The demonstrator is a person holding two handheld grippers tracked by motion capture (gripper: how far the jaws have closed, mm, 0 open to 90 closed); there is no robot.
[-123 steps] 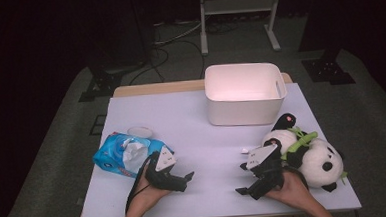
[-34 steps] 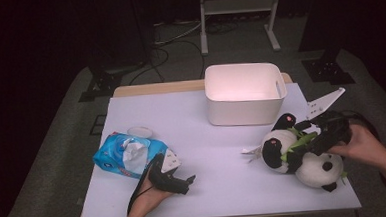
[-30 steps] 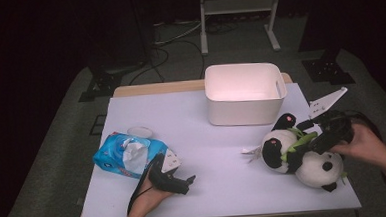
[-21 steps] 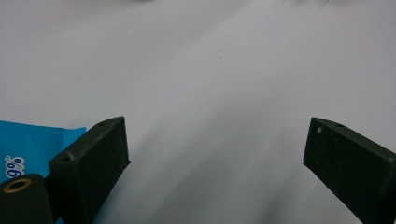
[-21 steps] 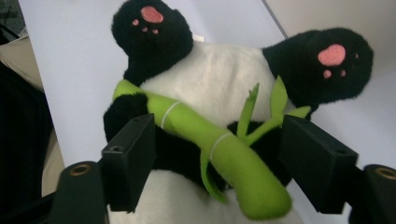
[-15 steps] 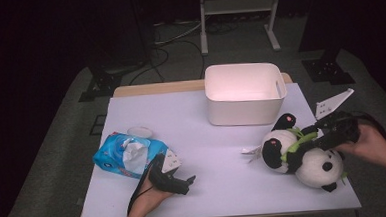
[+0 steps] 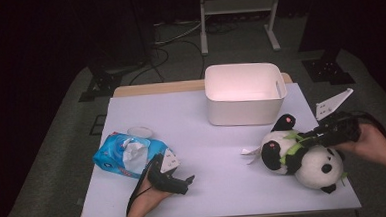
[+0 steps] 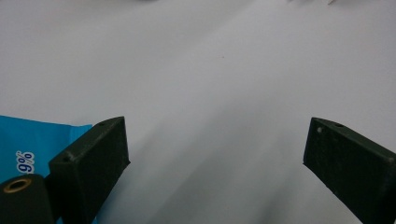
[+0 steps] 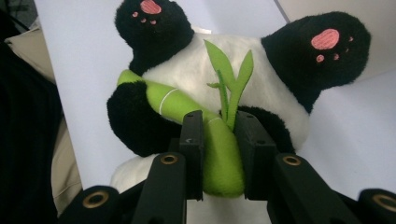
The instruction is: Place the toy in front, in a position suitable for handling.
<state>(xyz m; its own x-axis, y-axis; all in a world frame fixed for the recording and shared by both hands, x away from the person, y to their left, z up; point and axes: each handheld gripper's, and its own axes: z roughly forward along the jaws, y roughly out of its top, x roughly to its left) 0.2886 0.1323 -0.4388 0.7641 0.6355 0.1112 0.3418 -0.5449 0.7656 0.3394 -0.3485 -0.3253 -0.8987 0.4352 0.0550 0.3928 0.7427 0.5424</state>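
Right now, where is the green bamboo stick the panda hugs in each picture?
High view: the bamboo stick lies across the panda, lower right, under the right gripper.
Left gripper view: not here.
Right gripper view: the stick is bottom centre, pinched between the black jaws.
Shared landmark: the panda's pink-soled paws.

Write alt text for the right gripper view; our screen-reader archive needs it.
The right gripper's two black jaws have just been closing and now pinch the green plush bamboo stalk hugged by a black-and-white plush panda lying on the pale lavender table. The panda's pink-padded black paws point up.
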